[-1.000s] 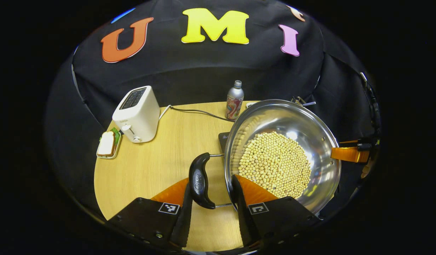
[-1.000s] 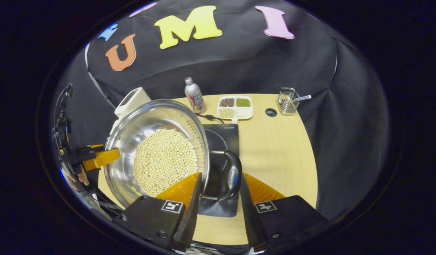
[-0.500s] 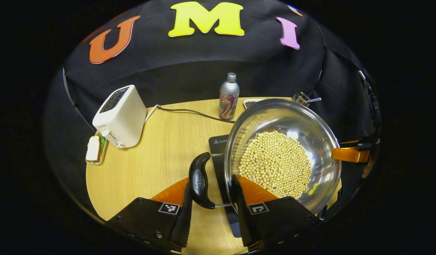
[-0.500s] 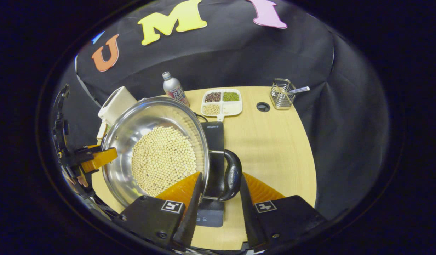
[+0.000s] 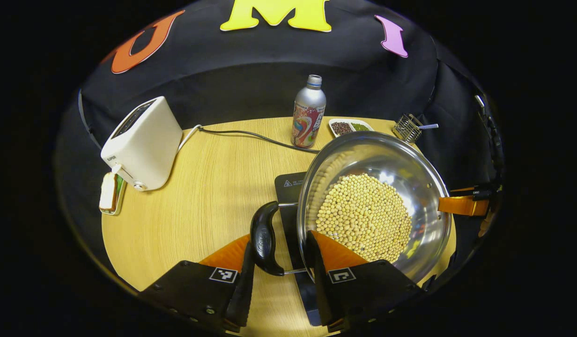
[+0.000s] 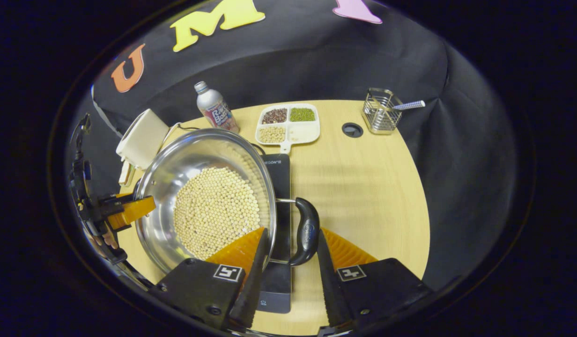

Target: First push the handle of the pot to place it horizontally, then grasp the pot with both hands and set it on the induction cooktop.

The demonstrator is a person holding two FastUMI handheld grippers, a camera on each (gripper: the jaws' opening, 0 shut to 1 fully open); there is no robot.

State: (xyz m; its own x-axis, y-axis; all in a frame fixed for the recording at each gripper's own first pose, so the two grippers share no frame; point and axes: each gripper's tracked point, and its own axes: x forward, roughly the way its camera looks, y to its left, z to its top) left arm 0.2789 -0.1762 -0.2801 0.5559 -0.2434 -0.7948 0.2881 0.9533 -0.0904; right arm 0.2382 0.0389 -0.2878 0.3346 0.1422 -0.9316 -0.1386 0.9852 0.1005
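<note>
We see the pot (image 5: 377,206) of beans held above the induction cooktop (image 6: 278,187). Left gripper (image 5: 279,276) fingers straddle its left handle (image 5: 264,238); right gripper (image 6: 288,276) fingers straddle the right handle (image 6: 307,230); firm clamping we cannot tell. Tabletop (image 5: 213,187) lies beneath.

The pot (image 5: 410,164) is shiny silver steel, filled with pale cream beans (image 5: 363,217), and its handles (image 5: 263,238) are glossy black on thin silver wire. Under it the cooktop (image 6: 279,173) is flat black with small white markings. The table (image 5: 213,196) is light yellow wood with fine grain. Near its left edge the toaster (image 5: 141,142) is off-white with dark slots and a black cord (image 5: 251,135). At the back edge the bottle (image 5: 308,112) is silver with a red, multicoloured label. The tray (image 6: 288,124) is white, holding dark brown, green and beige grains. The wire basket (image 6: 381,111) is silver.
</note>
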